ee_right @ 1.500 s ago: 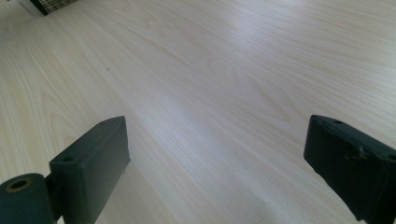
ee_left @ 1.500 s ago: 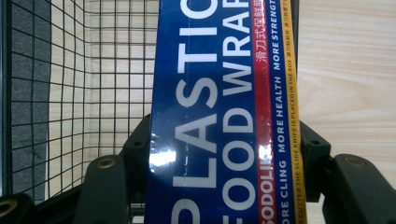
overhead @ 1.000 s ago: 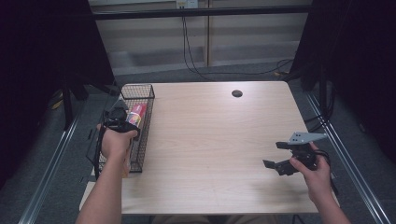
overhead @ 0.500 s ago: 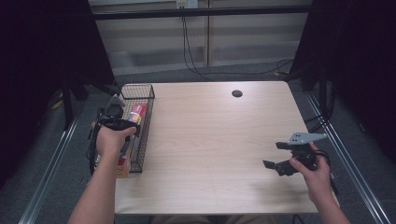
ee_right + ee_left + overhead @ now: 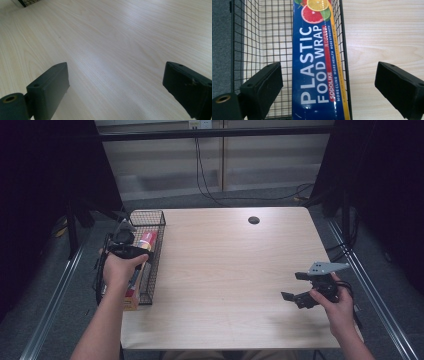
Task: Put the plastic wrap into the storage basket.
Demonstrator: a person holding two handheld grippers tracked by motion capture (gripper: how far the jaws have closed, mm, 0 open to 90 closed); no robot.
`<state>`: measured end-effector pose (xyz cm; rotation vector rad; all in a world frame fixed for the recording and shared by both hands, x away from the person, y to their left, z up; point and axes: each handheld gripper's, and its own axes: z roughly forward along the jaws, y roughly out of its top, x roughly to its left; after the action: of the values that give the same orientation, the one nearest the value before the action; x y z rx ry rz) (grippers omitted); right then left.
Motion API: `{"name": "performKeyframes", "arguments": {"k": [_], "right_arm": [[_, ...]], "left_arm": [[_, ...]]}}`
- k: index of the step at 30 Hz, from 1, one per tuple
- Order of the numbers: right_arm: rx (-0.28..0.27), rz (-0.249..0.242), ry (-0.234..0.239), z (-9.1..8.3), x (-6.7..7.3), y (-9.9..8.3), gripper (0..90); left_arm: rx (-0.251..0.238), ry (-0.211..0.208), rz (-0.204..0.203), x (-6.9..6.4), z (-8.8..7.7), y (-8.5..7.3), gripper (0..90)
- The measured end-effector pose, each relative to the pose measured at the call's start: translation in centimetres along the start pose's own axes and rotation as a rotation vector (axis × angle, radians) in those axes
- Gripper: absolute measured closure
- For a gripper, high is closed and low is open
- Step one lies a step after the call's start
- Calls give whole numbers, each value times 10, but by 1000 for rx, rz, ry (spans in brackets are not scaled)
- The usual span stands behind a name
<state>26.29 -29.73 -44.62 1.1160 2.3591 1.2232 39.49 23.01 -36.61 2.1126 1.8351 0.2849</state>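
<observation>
A black wire-mesh basket [image 5: 150, 255] stands along the left edge of the pale wooden bench [image 5: 235, 270], its long side running from near to far. Inside it lies a long blue cardboard box of plastic food wrap [image 5: 318, 65], printed with citrus slices at its far end and white lettering down its length; in the left gripper view the box rests flat on the mesh floor against the basket's right wall, with bare mesh to its left. In the high view a red and yellow part of the box [image 5: 146, 241] shows past my hand.

My left gripper [image 5: 332, 85] hangs above the near half of the basket, held in my left hand [image 5: 119, 270], and looks straight down into it. Its jaws are spread wide and released: the left one sits over the bare mesh, the right one over the bench just outside the basket wall, and the box lies between them, below and untouched. They grasp nothing.

My right gripper [image 5: 300, 287], with a grey three-cornered plate on top, is held in my right hand [image 5: 337, 307] near the right near corner of the bench, well apart from the basket. In the right gripper view its jaws are also wide apart and released, with bare wood grain between them; a corner of the basket [image 5: 27, 2] shows at the far left.
</observation>
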Motion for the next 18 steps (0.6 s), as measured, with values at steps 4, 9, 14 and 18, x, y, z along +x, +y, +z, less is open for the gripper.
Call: {"name": "performKeyframes", "arguments": {"k": [4, 9, 14, 18], "right_arm": [[-2, 1, -4, 0, 0, 0, 63], [-4, 1, -5, -1, 0, 0, 63], [-3, 1, -4, -1, 0, 0, 63], [-5, -2, -4, -1, 0, 0, 63]], "left_arm": [[-14, -15, 17, -6, -2, 0, 75], [-15, -52, 55, -16, -5, -1, 72], [-38, -74, 83, -26, -9, -1, 68], [-51, -92, 98, -30, -11, -1, 68]]}}
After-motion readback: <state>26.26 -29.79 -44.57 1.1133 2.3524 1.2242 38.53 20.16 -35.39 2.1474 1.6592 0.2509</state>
